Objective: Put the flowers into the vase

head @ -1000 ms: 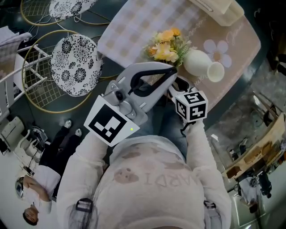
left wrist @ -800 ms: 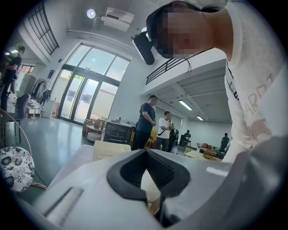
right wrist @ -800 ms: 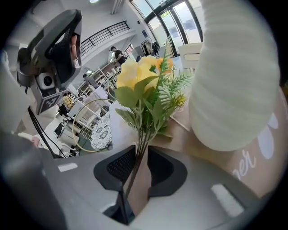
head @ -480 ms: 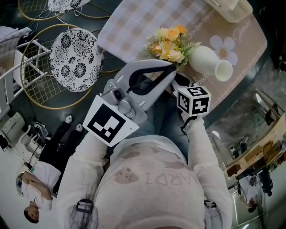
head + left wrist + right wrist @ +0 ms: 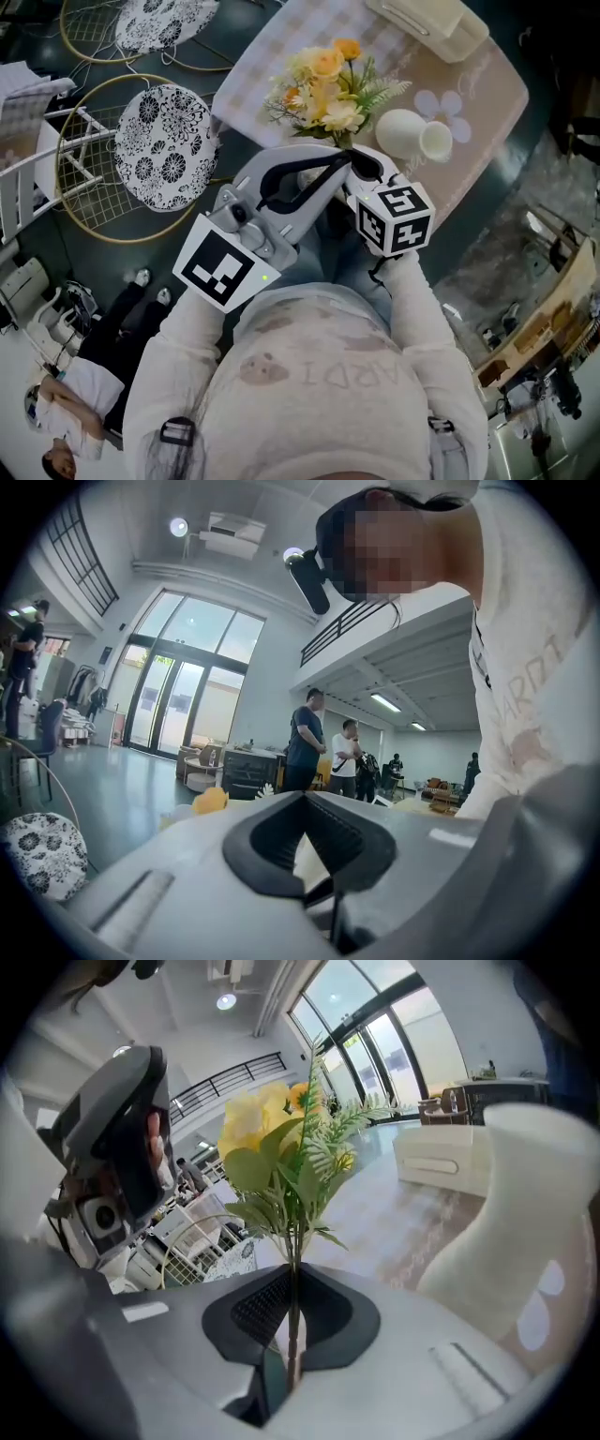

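The biggest change is over the table [image 5: 281,47] with its checked and beige cloths. The bunch of yellow and orange artificial flowers with green fern [image 5: 323,84] sat low beside the vase a second ago. Now it shows larger and fuller from above, so it looks lifted clear of the cloth. It hangs just left of the white ceramic vase [image 5: 412,136].

The right tongs [image 5: 367,167] have just been closing and now pinch the thin green stems [image 5: 292,1316]. The pick-up looks done to me. What remains is swinging the stems right, over the vase's mouth, and lowering them in.

The left tongs [image 5: 333,164] sit close by on the left, pressed together with nothing between them.

Only the head view gives the layout: blooms left, vase right, and a black-and-white patterned round cushion [image 5: 164,145] further left. Only the right gripper view shows the stems running between the pads, with the vase close on the right. The left gripper view shows its own empty pads [image 5: 314,855], one yellow bloom [image 5: 210,800] peeping over them, and people standing far across the hall.
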Demonstrator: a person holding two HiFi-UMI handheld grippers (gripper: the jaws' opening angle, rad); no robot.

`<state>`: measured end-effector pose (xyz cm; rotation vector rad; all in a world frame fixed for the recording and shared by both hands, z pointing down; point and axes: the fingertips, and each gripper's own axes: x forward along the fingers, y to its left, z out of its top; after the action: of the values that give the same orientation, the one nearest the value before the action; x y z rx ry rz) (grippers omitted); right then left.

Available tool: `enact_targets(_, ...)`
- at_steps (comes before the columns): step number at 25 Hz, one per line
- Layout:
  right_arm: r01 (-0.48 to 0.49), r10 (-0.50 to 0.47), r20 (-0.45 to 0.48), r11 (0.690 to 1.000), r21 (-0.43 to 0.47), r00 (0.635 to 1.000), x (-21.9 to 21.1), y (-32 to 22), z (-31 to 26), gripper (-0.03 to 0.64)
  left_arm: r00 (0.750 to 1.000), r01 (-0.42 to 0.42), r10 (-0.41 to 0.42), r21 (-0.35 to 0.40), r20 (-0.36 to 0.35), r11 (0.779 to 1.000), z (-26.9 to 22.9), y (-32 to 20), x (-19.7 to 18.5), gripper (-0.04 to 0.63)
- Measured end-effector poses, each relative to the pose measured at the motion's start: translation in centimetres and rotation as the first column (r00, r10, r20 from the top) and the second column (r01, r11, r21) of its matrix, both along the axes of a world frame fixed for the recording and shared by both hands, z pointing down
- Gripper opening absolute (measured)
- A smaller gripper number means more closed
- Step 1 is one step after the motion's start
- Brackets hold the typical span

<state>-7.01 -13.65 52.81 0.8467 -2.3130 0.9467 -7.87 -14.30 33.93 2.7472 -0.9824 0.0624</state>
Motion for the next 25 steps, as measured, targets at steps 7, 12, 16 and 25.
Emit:
enact_targets(7,-0.053,0.029,0.104,0.971,0.233,0.994,0.8,-2.8,-10.9,0.044,1.0,0.002,-0.002,0.101,0.0,0.995,-4.9,2.4,1.2,0.002)
enact_targets(12,-0.112,0.06,0.142,0.913,0.392,0.988,1.9,-4.3,-16.9,0.044,1.0,-0.018,0.02,0.145,-0.01,0.989,-6.5,2.8,1.6,0.002)
enact_targets(16,-0.17,0.095,0.171,0.845,0.506,0.981,4.3,-4.5,-20.9,0.046,0.998,-0.045,0.051,0.165,-0.03,0.985,-7.2,3.4,2.4,0.002)
enact_targets(25,-0.298,0.205,0.218,0.725,0.622,0.954,12.6,-4.6,-24.2,0.046,0.993,-0.103,0.114,0.198,-0.045,0.975,-8.7,4.6,7.3,0.002)
